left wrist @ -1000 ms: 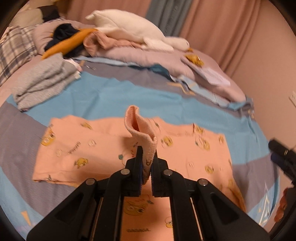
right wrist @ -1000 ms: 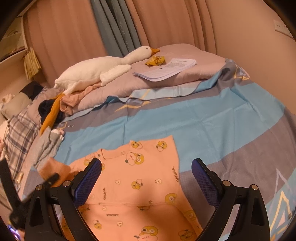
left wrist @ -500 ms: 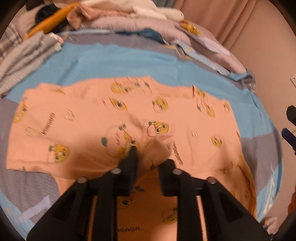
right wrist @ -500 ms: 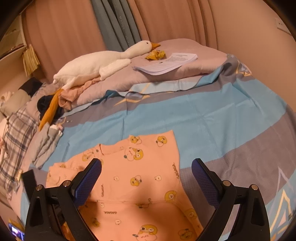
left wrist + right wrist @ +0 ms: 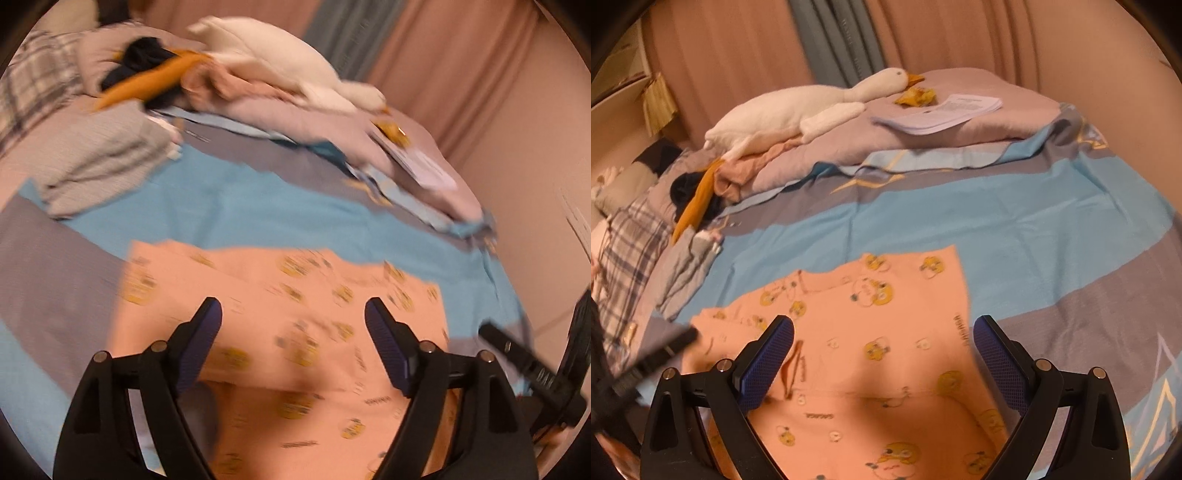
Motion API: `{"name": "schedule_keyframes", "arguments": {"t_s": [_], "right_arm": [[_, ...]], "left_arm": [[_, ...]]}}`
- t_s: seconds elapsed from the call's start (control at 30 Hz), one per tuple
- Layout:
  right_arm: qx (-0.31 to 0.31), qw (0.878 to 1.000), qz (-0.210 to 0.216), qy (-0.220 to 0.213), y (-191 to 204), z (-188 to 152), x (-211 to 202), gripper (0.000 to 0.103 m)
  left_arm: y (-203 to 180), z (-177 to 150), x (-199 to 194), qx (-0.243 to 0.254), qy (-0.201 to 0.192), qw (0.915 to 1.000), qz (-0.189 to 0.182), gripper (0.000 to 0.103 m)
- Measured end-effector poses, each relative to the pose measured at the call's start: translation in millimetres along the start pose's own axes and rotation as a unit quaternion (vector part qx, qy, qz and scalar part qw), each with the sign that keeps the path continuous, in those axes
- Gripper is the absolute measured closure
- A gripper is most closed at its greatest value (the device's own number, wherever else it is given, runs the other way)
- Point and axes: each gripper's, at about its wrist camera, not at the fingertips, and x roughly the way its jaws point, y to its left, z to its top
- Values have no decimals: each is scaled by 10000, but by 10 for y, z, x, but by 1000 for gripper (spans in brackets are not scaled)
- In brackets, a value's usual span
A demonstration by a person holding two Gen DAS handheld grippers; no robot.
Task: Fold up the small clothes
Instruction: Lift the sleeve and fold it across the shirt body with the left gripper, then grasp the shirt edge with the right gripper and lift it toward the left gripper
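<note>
Shirt [image 5: 280, 317] below opening, empty jaws (left)

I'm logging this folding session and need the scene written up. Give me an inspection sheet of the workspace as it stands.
Surface: bed sheet in blue and grey bands, wrinkled.
Job's things: peach printed garment spread flat on the sheet, one side folded over.
Clutter: goose plush, stack of papers, grey folded clothes, plaid fabric.
Grippers: left hand-held gripper jaws opening, nothing between them; right hand-held gripper open above the garment, empty.
Cables: nothing seen.
Surroundings: pink curtains with a grey-blue panel behind the bed.
</note>
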Motion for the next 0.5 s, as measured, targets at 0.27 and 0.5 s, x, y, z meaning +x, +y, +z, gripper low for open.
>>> {"name": "schedule_keyframes", "arguments": {"t_s": [0.27, 0.5], "right_arm": [[-274, 9964, 534, 597, 432, -196, 387, 9], [-396, 9890, 729, 1224, 818, -372, 822, 41]], "left_arm": [[540, 203, -271, -641, -247, 9971, 333, 23], [733, 236, -354, -887, -235, 9957, 125, 23]]}}
